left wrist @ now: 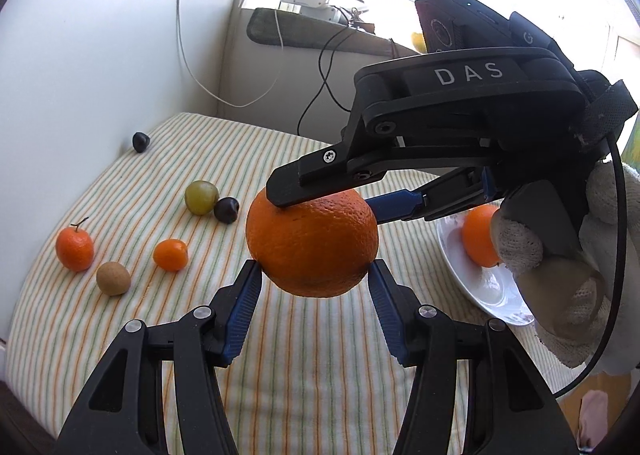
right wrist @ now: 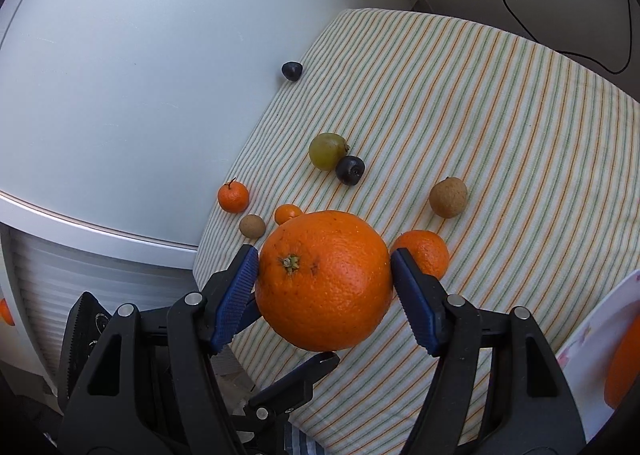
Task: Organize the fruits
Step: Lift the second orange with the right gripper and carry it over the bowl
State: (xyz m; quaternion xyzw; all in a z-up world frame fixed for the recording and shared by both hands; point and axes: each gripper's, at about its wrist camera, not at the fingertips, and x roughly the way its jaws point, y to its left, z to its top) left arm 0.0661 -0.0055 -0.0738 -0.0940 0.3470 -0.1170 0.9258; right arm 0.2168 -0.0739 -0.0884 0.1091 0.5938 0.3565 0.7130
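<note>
A large orange [left wrist: 312, 243] hangs above the striped cloth [left wrist: 320, 355], held from two sides. My left gripper [left wrist: 314, 267] is shut on its lower part, both blue pads touching the peel. My right gripper [left wrist: 324, 211] comes in from the right; one finger lies on top of the orange and the other reaches behind it. In the right wrist view the same orange [right wrist: 324, 279] sits between the pads of my right gripper [right wrist: 324, 267], stem side facing the camera. One finger of my left gripper [right wrist: 316, 365] shows under the fruit.
On the cloth lie a stemmed mandarin [left wrist: 75, 247], a small mandarin [left wrist: 171, 254], a brown fruit [left wrist: 113, 278], a green fruit [left wrist: 201, 197], a dark plum [left wrist: 226, 209] and another dark fruit [left wrist: 141, 141] by the wall. A white plate [left wrist: 484, 295] holds an orange [left wrist: 478, 239]. A gloved hand [left wrist: 560, 255] grips the right tool.
</note>
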